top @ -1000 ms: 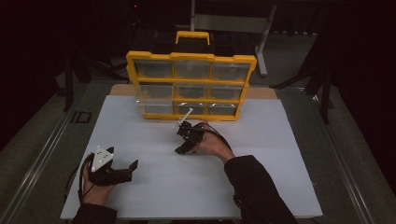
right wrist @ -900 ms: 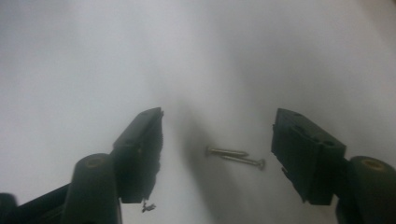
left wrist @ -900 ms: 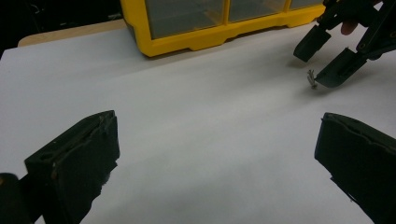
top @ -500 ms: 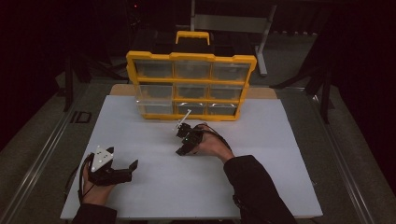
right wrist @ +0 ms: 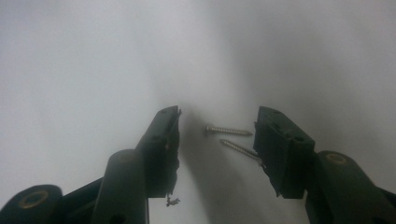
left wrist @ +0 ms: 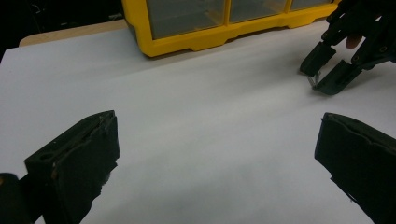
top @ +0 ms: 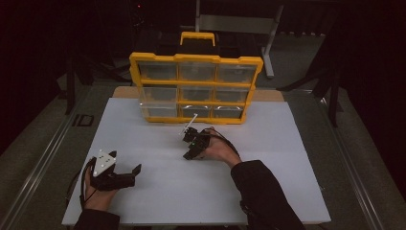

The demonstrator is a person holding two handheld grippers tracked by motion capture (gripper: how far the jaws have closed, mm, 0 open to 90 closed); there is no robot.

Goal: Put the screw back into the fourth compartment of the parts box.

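Note:
My right gripper (top: 187,155) points down at the white board (top: 143,139), just in front of the yellow organizer (top: 196,88). In the right gripper view its jaws (right wrist: 217,114) stand apart around two small screws lying on the board, one (right wrist: 229,131) crosswise and one (right wrist: 240,149) slanted against the right finger. The jaws have just been closing, and the pads do not press the screws. The left gripper view shows the right gripper (left wrist: 316,79) at the upper right. My left gripper (top: 134,175) rests at the near left, wide open (left wrist: 217,126) with nothing between its fingers.
The organizer (left wrist: 210,32) has clear-fronted drawers and a yellow handle, and stands upright at the far edge of the board. A metal stand (top: 268,43) rises behind it. Dark floor and rails flank the table.

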